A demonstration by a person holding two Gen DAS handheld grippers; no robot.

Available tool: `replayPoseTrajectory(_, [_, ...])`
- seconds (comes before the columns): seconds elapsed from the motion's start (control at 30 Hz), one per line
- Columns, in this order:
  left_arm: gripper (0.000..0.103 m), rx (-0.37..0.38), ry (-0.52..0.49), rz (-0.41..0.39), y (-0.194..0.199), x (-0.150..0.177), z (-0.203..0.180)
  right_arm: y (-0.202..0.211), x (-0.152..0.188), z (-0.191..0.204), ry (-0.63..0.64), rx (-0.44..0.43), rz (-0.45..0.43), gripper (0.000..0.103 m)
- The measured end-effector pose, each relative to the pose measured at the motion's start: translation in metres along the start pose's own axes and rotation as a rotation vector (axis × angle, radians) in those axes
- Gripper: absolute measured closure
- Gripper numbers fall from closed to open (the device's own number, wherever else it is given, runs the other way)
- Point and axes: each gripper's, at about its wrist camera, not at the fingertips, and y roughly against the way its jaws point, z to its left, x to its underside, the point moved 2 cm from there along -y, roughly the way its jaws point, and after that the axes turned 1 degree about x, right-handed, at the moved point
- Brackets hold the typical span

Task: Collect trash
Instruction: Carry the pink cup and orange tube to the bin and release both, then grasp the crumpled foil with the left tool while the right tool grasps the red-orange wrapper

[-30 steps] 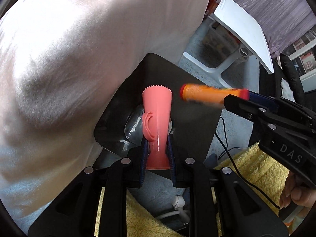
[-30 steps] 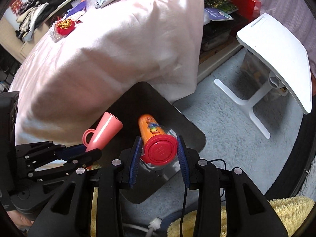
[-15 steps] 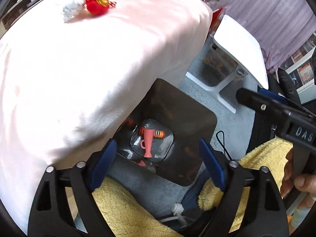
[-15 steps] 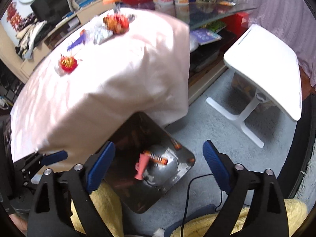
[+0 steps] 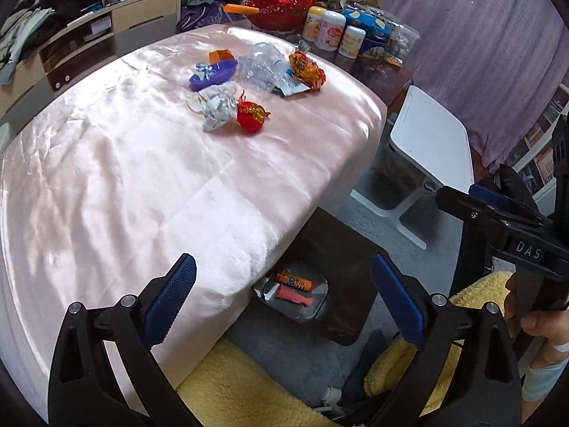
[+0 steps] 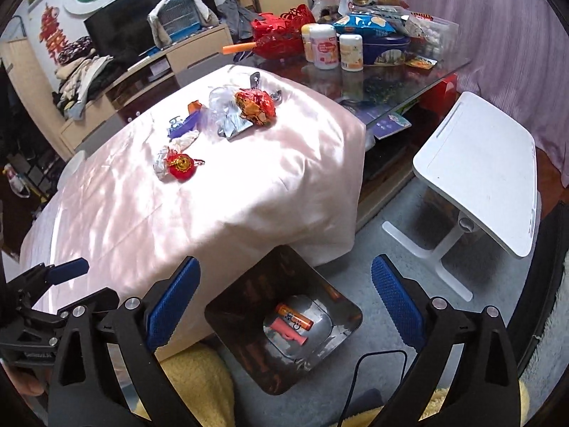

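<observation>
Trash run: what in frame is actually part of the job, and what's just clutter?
Job:
bin
orange tube and pink cup, both in the bin
foil wrapper, clear plastic, red ornament, on the table

Clutter:
jars
white side table
birdcage

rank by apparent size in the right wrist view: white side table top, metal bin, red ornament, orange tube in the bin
1. white side table top
2. metal bin
3/4. red ornament and orange tube: look alike, and they lie at different depths, so unranked.
</observation>
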Motion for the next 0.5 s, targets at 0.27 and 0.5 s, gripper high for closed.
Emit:
replayPoseTrajectory(0.27, [0.009,-0.073,0.021,-0.054,0.014,-0.020,0.025,0.009,-0.025,0.001,-0.011,0.017,-0.058,0.006])
replayPoseTrajectory(0.5, [0.010,-0.102,0.060,-0.091,0.008,-0.053,0.046,-0.017,-0.074,0.004,0.000,-0.008,-0.072,0.006])
